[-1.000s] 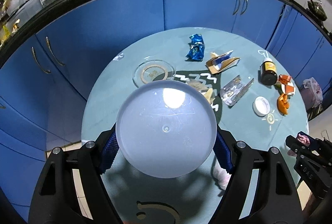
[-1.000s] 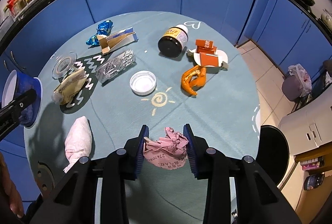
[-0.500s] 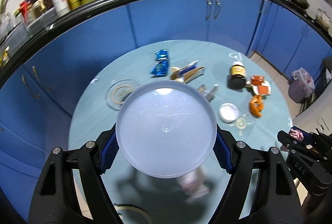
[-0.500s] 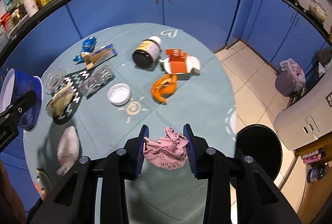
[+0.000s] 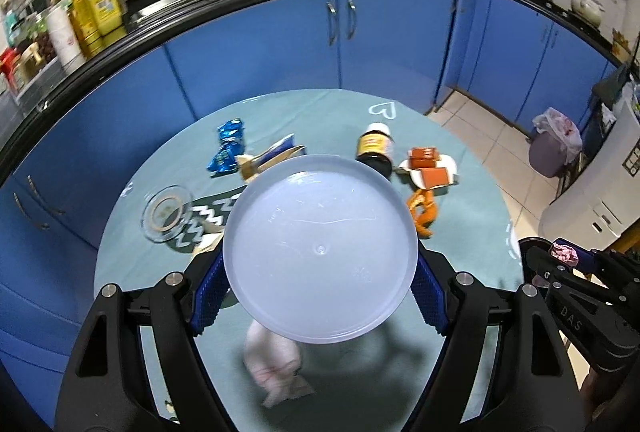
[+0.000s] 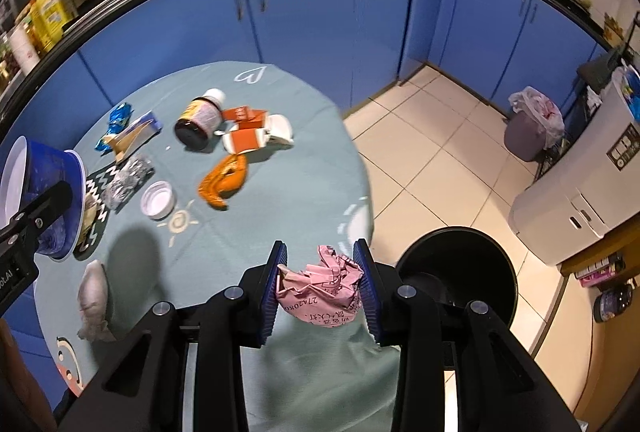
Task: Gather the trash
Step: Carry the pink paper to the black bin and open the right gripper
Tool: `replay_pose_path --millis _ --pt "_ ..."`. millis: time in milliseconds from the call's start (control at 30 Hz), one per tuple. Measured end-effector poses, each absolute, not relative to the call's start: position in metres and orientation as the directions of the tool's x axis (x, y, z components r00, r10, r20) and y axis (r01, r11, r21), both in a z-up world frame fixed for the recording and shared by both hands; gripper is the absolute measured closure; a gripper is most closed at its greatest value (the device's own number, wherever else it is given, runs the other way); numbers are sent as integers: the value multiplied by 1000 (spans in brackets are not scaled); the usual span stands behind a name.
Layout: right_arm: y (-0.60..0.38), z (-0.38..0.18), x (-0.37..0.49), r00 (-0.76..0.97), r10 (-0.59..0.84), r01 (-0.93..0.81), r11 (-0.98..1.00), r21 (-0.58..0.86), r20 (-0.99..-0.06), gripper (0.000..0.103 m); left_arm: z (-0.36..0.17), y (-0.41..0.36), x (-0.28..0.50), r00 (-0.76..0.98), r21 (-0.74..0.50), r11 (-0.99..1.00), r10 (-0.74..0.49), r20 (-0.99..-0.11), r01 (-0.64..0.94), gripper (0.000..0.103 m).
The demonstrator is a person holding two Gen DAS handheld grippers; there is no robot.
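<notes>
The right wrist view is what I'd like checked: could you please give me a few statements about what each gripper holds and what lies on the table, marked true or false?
1. The right gripper is shut on the crumpled pink paper. True.
2. The left gripper holds nothing. False: it clamps the blue bowl, whose pale base fills its own view.
3. The brown bottle stands upright. False: it lies on its side.
4. The orange peel lies on the table. True.
5. The black bin sits on the table. False: it stands on the floor beside it.
</notes>
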State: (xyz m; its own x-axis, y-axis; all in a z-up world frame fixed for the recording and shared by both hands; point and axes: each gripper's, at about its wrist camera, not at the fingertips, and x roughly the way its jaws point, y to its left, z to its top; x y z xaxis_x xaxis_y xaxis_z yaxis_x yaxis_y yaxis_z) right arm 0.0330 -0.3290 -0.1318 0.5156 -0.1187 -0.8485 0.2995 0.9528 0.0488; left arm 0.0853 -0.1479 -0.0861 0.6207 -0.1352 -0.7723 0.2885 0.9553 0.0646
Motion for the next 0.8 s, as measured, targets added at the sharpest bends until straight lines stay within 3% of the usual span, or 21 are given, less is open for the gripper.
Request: replay_pose_path --millis 800 --pt "-419 -145 3 470 -176 459 886 69 -865 69 -81 -229 69 605 88 910 -194 -772 404 26"
